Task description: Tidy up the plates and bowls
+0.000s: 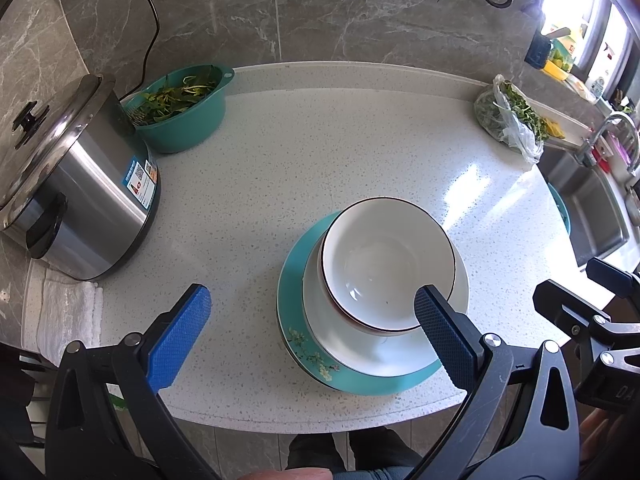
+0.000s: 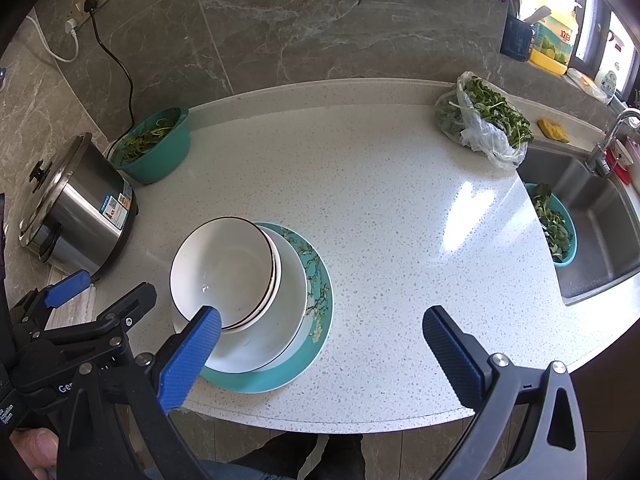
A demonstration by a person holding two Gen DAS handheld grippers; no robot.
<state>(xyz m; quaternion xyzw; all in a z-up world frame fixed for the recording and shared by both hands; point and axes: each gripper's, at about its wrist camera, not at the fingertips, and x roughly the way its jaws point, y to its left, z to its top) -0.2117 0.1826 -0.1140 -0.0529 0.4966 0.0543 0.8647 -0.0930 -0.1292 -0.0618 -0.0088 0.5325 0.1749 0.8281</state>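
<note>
A stack of dishes stands near the front edge of the speckled white counter (image 1: 320, 160). Lowest is a teal flowered plate (image 1: 360, 378), then a white plate (image 1: 400, 346), then nested white bowls with dark rims (image 1: 384, 256). My left gripper (image 1: 312, 294) is open above the stack's near left side, its right finger over the bowl rim, holding nothing. In the right wrist view the bowls (image 2: 224, 264), white plate (image 2: 288, 304) and teal plate (image 2: 280, 376) lie at lower left. My right gripper (image 2: 322, 314) is open, its left finger over the bowl's near rim.
A steel rice cooker (image 1: 76, 184) and a teal colander of greens (image 1: 180, 112) stand at the back left, with a folded towel (image 1: 60, 312) beside them. A plastic bag of greens (image 2: 484, 128) lies back right, beside a sink (image 2: 600, 216) holding a teal basket (image 2: 556, 228).
</note>
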